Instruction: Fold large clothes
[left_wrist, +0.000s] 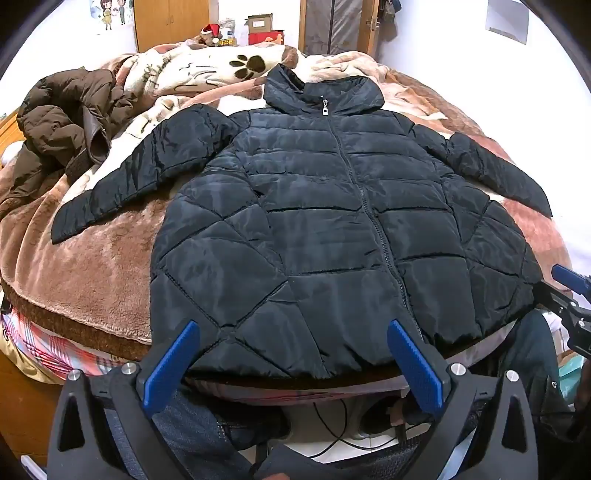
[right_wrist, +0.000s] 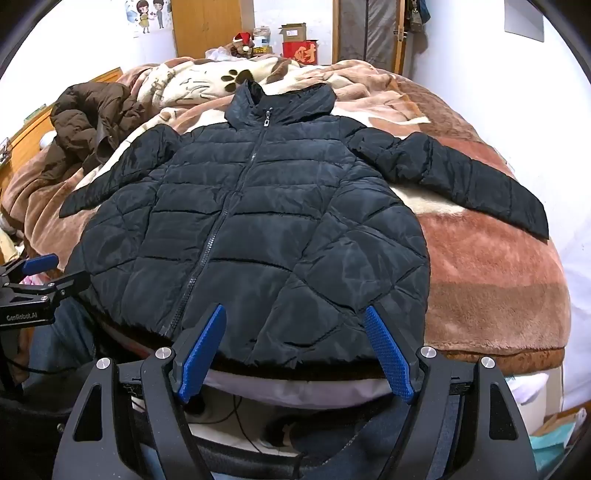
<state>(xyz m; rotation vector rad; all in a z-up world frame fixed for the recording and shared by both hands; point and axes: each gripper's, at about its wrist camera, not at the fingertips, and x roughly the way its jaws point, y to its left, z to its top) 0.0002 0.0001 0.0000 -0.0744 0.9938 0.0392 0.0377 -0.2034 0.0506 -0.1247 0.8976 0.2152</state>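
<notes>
A black quilted puffer jacket (left_wrist: 325, 229) lies flat and zipped on the bed, front up, collar at the far side, both sleeves spread outward; it also shows in the right wrist view (right_wrist: 258, 236). My left gripper (left_wrist: 293, 332) is open and empty, hovering just before the jacket's hem near its left half. My right gripper (right_wrist: 295, 317) is open and empty, just before the hem near its right half. The right gripper appears at the right edge of the left wrist view (left_wrist: 570, 291); the left gripper appears at the left edge of the right wrist view (right_wrist: 40, 273).
A brown plush blanket (left_wrist: 92, 280) covers the bed. A crumpled brown coat (left_wrist: 62, 125) lies at the far left. A paw-print blanket (left_wrist: 207, 70) is bunched at the head. Boxes (left_wrist: 264, 29) and a wardrobe stand behind. Cables (left_wrist: 332, 439) lie on the floor below the bed edge.
</notes>
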